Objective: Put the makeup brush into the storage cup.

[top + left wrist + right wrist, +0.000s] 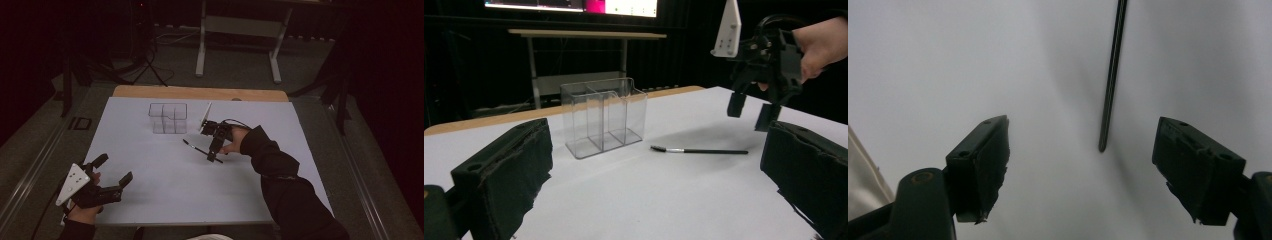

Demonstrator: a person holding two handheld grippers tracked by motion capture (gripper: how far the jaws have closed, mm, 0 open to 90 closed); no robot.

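Note:
A thin black brush (196, 147) lies flat on the white table (165, 190), a little in front of a clear plastic organizer (168, 119) with several compartments. My right gripper (215, 153) points down over the brush's near end, jaws open, nothing between the pads. In the right gripper view the brush (1112, 80) runs away from the gap of that gripper (1083, 122), its tip between the jaws but apart from both. My left gripper (114, 169) rests open at the table's front left corner. From the left gripper (655, 150) I see the organizer (604, 117), the brush (704, 150) and the right gripper (751, 112).
The table's far edge is a bare wooden strip (200, 92). Beyond it on the floor stand a white desk frame (240, 30) and a tripod with cables (147, 60). White tabletop spreads between the two grippers and to the right of the brush.

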